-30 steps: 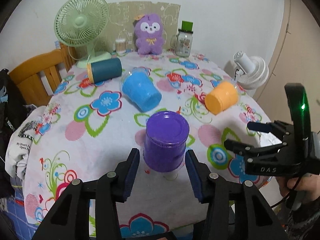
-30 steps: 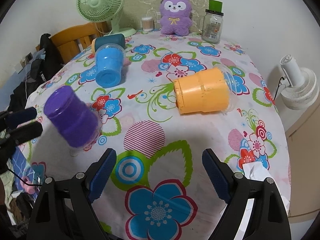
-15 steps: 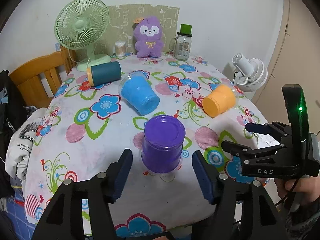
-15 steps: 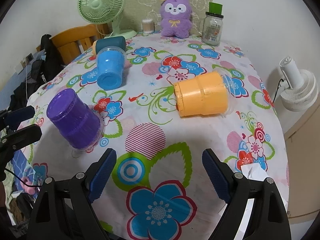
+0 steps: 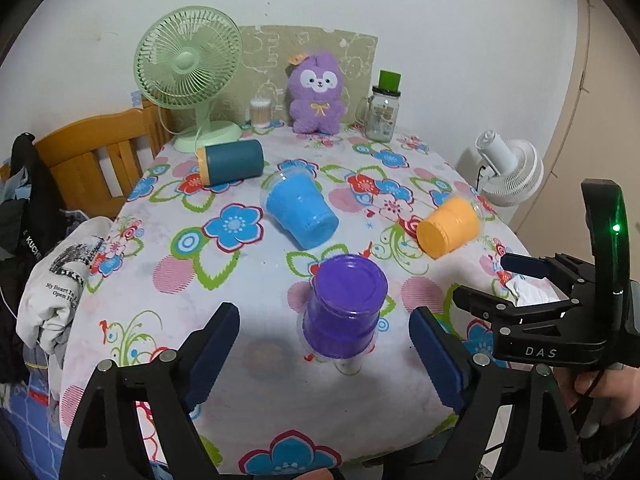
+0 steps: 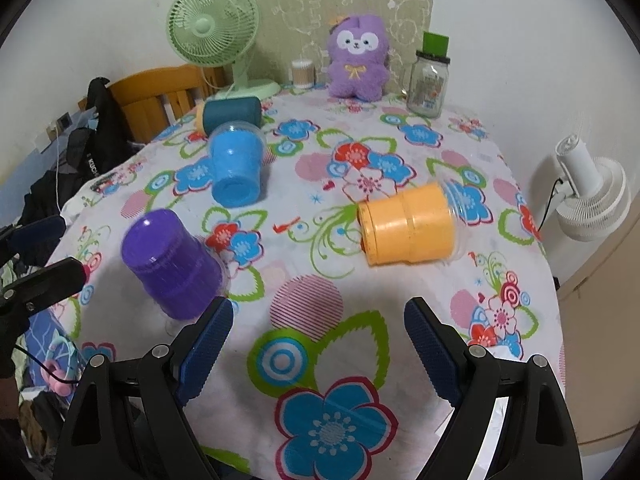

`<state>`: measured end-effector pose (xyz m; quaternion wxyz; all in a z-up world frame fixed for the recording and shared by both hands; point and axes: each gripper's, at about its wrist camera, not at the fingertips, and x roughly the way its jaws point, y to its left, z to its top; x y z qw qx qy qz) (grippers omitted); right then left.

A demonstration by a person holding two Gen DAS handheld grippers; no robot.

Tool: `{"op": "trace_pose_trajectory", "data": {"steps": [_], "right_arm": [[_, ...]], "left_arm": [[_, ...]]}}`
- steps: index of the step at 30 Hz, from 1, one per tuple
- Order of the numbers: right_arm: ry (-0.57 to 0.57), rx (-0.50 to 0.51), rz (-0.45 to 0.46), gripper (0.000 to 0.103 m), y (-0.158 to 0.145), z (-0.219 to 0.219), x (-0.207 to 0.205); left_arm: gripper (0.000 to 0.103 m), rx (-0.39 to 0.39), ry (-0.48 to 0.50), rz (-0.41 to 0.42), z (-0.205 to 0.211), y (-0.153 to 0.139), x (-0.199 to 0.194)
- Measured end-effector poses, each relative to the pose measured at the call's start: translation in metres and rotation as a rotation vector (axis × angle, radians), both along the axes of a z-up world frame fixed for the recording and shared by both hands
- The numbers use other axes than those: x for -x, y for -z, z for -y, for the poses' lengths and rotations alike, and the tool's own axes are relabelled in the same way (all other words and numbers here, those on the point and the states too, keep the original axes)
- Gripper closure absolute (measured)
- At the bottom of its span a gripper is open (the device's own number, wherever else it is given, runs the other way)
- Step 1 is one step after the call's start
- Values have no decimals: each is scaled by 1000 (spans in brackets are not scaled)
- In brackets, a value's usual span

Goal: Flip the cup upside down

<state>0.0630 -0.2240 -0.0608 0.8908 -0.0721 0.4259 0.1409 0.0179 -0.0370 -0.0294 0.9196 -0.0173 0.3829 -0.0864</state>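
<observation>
1. In the left wrist view, a wooden chair point(image 5: 96, 160) with clothes point(image 5: 52, 296) stood at 9 o'clock, beside the table with the flowered tablecloth point(image 5: 168, 280).
2. A green desk fan point(image 5: 188, 60) stood at the far side of the table, at about 11 o'clock, and a dark teal cup point(image 5: 232, 162) lay on its side just in front of the fan's base.
3. The left gripper point(image 5: 324, 356) was spread wide at 6 o'clock and held nothing; its blue pads point(image 5: 212, 348) were apart from the cup on both sides.
4. A blue cup point(image 5: 302, 212) lay on its side near the middle of the table.
5. The purple cup point(image 5: 346, 308) stood upside down on the cloth, its flat bottom up, between the left gripper's fingers but not touching them.
6. A purple plush toy point(image 5: 318, 94) sat at 12 o'clock, with a glass jar with a green lid point(image 5: 384, 114) to its right.
7. An orange cup point(image 5: 448, 228) lay on its side at about 2 o'clock.
8. The right gripper point(image 6: 318, 348) was also spread wide, over the near edge of the table, with nothing between its fingers; in its view the purple cup point(image 6: 172, 264) was at 9 o'clock.
9. A white fan point(image 5: 508, 172) stood beyond the table edge at 3 o'clock.
</observation>
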Motion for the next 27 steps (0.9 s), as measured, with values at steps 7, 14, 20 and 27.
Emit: {"op": "trace_pose_trajectory", "data": {"steps": [7,14,20,27], "right_arm": [[-22,1,49,14,-18,-12,5],[-19,-1,109,14,-40,-18,14],[-17,-4,169,14,-61,-24,25],[-20,8,245,5,-83,-33,44]], "left_arm": [[13,2,-19,46,-6,-13,7],[11,6,-41,92,-11,-24,14],[7,8,-65,147,-15,-35,24],[5,11,-77,199,-17,-47,36]]}}
